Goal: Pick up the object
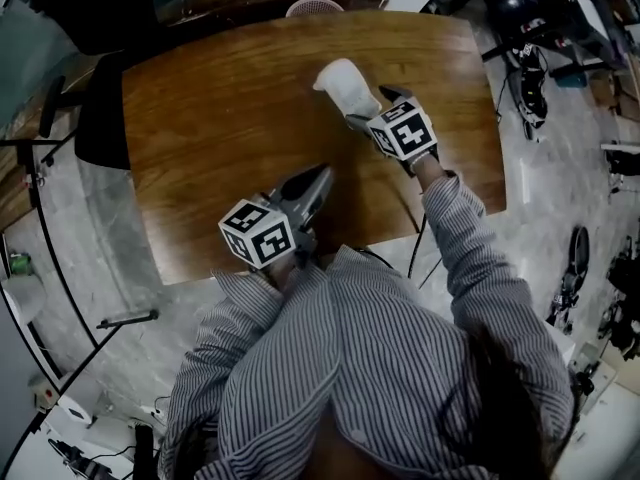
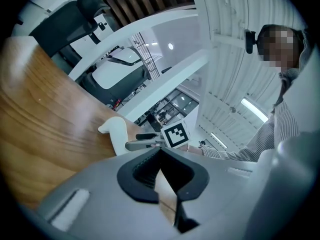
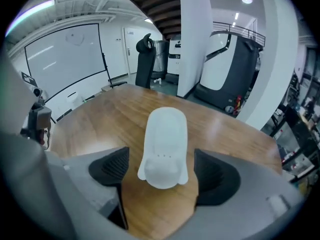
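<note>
Straddling the rounded white plastic object (image 3: 162, 149) at frame centre, the right gripper (image 3: 162, 175) gapes, untouching; best to squeeze its sides evenly. The left gripper (image 2: 161, 173) sits pinched together.

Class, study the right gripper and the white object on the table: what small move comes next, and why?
Probably close the right gripper on the white object: its jaws stand apart on either side of it, pads not yet touching, while it lies on the wooden table.

Cool overhead light glares softly on the table (image 3: 100, 119); gripper views bend and darken at edges.
</note>
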